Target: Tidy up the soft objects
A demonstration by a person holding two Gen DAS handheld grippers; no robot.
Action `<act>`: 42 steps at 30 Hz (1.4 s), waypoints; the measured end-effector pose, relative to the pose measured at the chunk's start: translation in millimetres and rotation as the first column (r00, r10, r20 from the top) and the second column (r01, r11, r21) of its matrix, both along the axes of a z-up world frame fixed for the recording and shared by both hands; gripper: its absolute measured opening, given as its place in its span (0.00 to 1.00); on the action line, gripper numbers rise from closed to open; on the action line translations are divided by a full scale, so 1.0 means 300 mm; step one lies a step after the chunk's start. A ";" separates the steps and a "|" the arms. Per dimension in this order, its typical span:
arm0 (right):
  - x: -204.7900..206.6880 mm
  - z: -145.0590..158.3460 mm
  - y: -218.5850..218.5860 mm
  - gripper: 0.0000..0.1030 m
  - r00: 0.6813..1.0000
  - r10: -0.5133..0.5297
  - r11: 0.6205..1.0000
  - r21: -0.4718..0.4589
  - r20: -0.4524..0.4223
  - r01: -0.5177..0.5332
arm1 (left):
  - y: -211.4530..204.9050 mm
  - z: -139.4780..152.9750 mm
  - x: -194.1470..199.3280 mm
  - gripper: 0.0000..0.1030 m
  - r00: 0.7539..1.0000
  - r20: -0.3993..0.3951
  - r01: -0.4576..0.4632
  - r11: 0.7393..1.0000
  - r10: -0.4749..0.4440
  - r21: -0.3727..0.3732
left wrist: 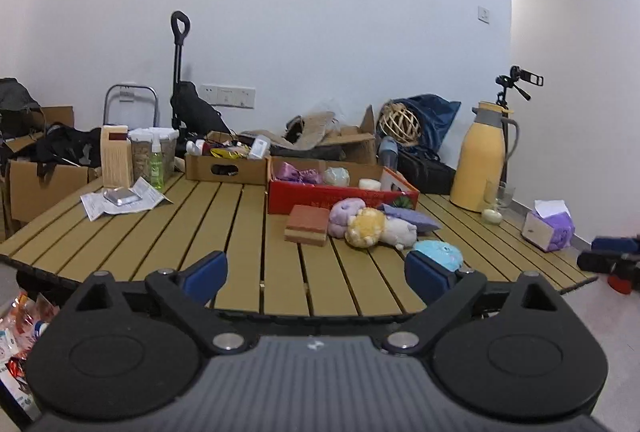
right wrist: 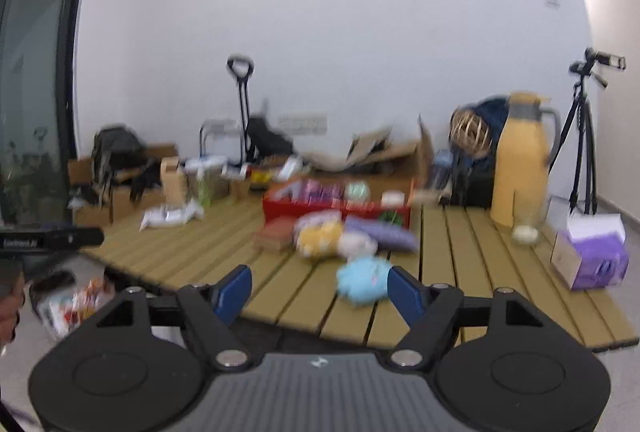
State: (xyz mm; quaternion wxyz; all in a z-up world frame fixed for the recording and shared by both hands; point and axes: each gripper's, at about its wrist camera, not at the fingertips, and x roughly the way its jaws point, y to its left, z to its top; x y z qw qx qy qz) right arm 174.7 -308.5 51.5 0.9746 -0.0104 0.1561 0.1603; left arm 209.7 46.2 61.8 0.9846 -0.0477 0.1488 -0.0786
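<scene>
Soft toys lie on the slatted table [left wrist: 160, 232] in front of a red box [left wrist: 320, 197]: a yellow plush [left wrist: 366, 228], a lilac plush [left wrist: 344, 216], a purple pillow [left wrist: 408, 216] and a light blue plush [left wrist: 440, 254]. The red box holds a purple bow [left wrist: 298, 173] and pale soft items. My left gripper [left wrist: 316, 274] is open and empty at the table's near edge. My right gripper [right wrist: 320, 292] is open and empty, near the blue plush [right wrist: 362, 280]; this view is blurred.
A brown block [left wrist: 308, 224] lies left of the toys. A yellow thermos [left wrist: 480, 159], a glass [left wrist: 494, 203] and a tissue box [left wrist: 550, 228] stand at the right. Cardboard boxes [left wrist: 226, 167], a jar, a spray bottle [left wrist: 157, 167] and papers [left wrist: 120, 199] are at the back left. A tripod [right wrist: 580, 151] stands by the wall.
</scene>
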 end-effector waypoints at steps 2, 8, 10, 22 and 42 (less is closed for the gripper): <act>0.010 -0.017 0.005 0.72 0.999 -0.039 0.999 -0.018 -0.011 0.039 | 0.003 0.002 0.006 0.95 1.000 0.011 0.009 1.000 -0.008 -0.026; 0.087 -0.085 0.048 0.72 0.998 -0.054 0.999 -0.011 -0.042 0.053 | -0.008 -0.043 0.081 0.95 0.999 -0.054 0.003 1.000 -0.004 -0.021; 0.118 -0.111 0.058 0.71 0.997 -0.053 0.998 -0.017 -0.062 0.052 | -0.029 -0.068 0.120 0.95 0.997 -0.075 0.023 1.000 -0.024 -0.016; 0.553 -0.262 0.006 0.53 0.977 -0.101 0.994 0.026 -0.189 0.108 | -0.314 -0.215 0.555 0.78 0.960 -0.201 0.206 0.978 -0.196 0.029; 0.925 -0.350 -0.154 0.37 0.956 -0.010 0.966 0.245 -0.294 0.086 | -0.510 -0.360 0.834 0.76 0.877 -0.335 0.352 0.935 -0.345 -0.042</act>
